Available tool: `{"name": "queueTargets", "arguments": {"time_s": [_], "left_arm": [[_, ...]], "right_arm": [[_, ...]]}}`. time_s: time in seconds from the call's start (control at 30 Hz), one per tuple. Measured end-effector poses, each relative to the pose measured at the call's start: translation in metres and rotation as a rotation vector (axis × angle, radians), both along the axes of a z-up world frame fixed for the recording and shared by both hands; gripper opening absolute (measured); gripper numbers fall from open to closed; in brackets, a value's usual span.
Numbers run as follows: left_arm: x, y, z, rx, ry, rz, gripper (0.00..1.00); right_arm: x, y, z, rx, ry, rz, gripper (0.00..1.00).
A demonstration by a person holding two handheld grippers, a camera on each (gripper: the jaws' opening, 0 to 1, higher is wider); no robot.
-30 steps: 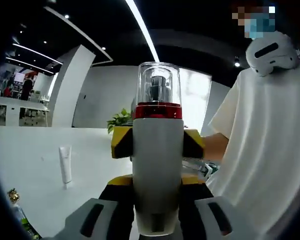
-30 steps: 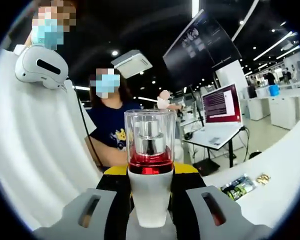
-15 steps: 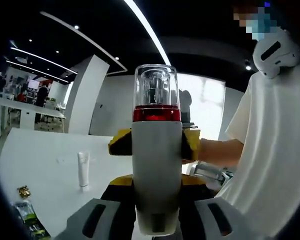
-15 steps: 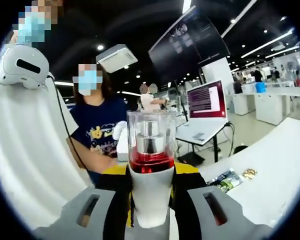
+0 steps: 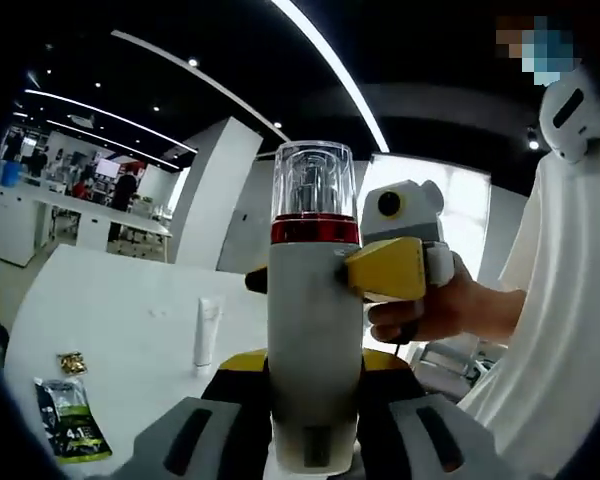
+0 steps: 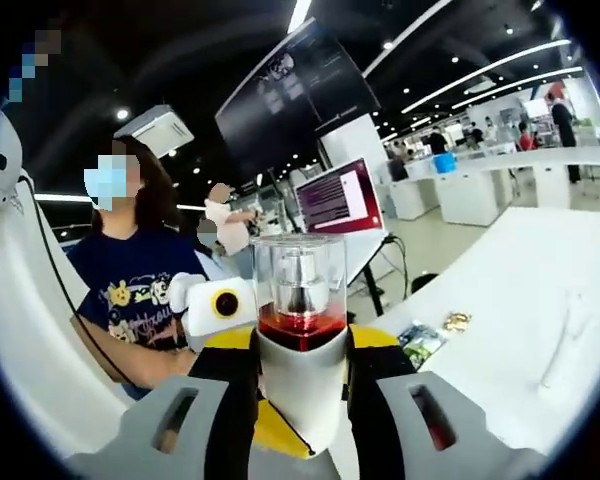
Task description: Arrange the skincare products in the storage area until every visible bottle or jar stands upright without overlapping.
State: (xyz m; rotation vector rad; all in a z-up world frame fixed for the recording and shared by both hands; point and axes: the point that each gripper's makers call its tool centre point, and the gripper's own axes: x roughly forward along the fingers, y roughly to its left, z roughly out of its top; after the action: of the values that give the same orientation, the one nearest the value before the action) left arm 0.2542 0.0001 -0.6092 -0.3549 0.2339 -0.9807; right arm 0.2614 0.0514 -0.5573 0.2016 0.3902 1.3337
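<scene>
Across the lower left of the left gripper view, a white table (image 5: 110, 330) is spreading out, carrying a white tube (image 5: 207, 334) standing on its cap, a green sachet (image 5: 73, 420) lying flat at the lower left and a small gold-wrapped item (image 5: 72, 362) just above it. Behind, a large open hall is showing, with a dark ceiling, long strip lights and white walls. In the right gripper view, the same table (image 6: 520, 300) is filling the right side, with the sachet (image 6: 417, 343) and the gold item (image 6: 455, 321) near the centre right; a laptop (image 6: 338, 197) with a red screen is sitting on a stand at the upper centre, and a seated person (image 6: 130, 290) in a dark printed shirt is showing at the left.

At the centre of both views, the pump bottle (image 5: 314, 310) is pointing straight up the frame, its long axis running vertically. Its body is pale grey-white and cylindrical, a red band is ringing the neck, and a clear cap is covering a silver pump head.

The left gripper (image 5: 315, 455) is clamping its fingers on the bottle's lower body. The right gripper (image 6: 300, 420) is likewise gripping the bottle (image 6: 300, 330) below the red band; in the left gripper view its yellow fingers (image 5: 385, 268) are pressing the bottle's side at centre right, held by a hand (image 5: 435, 310).
</scene>
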Motion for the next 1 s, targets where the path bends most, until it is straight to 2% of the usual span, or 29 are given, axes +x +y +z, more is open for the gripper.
{"name": "queueTargets", "arguments": {"time_s": [0.17,0.33,0.4,0.47,0.6,0.87,1.0], "left_arm": [[0.000,0.001,0.002,-0.030,0.011,0.012,0.30],[0.000,0.004,0.004,-0.023,0.007,0.024,0.30],[-0.001,0.005,0.005,-0.025,0.003,0.029,0.30],[-0.002,0.005,0.003,-0.010,-0.003,0.029,0.30],[-0.004,0.002,0.002,0.002,-0.023,0.022,0.30],[-0.008,-0.003,-0.006,0.077,-0.051,0.001,0.33],[-0.005,0.000,-0.007,0.093,-0.056,0.024,0.33]], "right_arm": [[0.000,-0.002,-0.002,-0.009,0.002,-0.019,0.31],[-0.001,0.002,-0.010,-0.023,0.017,-0.028,0.33],[-0.002,0.001,-0.011,-0.030,0.004,-0.030,0.32],[-0.003,0.000,-0.012,-0.041,0.029,-0.029,0.31],[-0.009,0.000,-0.012,-0.058,-0.024,-0.013,0.29],[-0.013,-0.003,-0.017,-0.083,-0.047,-0.002,0.28],[-0.008,-0.003,-0.017,-0.069,-0.056,-0.020,0.28]]}}
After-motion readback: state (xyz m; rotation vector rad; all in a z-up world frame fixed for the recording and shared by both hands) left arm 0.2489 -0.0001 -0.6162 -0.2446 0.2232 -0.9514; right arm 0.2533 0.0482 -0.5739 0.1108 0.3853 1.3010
